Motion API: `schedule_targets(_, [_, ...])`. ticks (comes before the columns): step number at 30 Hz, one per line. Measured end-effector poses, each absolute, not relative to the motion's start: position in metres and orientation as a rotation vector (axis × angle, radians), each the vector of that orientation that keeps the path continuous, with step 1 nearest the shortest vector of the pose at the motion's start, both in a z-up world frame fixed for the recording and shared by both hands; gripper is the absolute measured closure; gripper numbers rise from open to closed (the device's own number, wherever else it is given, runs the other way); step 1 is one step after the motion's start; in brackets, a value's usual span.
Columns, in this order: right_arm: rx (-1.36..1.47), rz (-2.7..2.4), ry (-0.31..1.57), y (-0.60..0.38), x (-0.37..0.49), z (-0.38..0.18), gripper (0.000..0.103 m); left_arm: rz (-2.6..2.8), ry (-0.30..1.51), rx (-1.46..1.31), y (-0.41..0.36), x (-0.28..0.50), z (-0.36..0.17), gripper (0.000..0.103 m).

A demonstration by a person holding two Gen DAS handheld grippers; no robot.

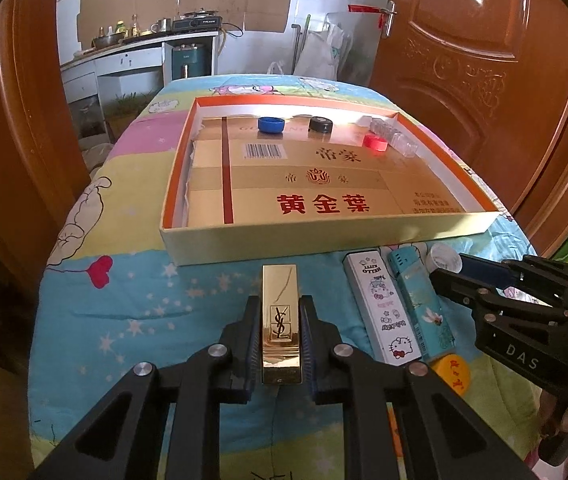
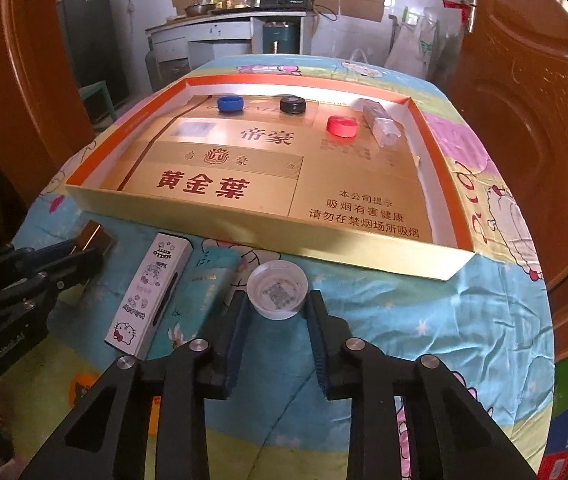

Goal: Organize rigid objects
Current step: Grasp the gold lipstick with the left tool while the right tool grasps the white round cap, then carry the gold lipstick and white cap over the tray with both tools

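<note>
Left gripper, three tray caps

A shallow box lies on the quilt-covered table, toward its far side. In the box, along the far wall, sit three caps left to right, with a clear case at the far right corner. Near the box's front wall, left to right, lie a lipstick tube, a cartoon-print lighter, a second lighter touching it, and an upturned cap. Another cap lies nearest, by the lighters' near ends.
</note>
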State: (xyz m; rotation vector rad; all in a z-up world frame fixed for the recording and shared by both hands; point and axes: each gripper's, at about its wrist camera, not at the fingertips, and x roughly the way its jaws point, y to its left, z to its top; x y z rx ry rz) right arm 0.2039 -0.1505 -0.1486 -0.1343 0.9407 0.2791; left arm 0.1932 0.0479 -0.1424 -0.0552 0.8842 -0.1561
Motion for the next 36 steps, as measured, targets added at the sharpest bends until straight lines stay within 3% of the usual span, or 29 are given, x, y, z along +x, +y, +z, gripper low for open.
schedule_targets(22, [-0.05, 0.288, 0.893, -0.17, 0.181, -0.121, 0.074, -0.172, 0.814, -0.051, 0.04, 0.178, -0.116, 0.085])
schedule_targets(36, [-0.007, 0.287, 0.907, -0.183, 0.177, -0.126, 0.074, -0.186, 0.882, -0.084, 0.039, 0.211, -0.146, 0.084])
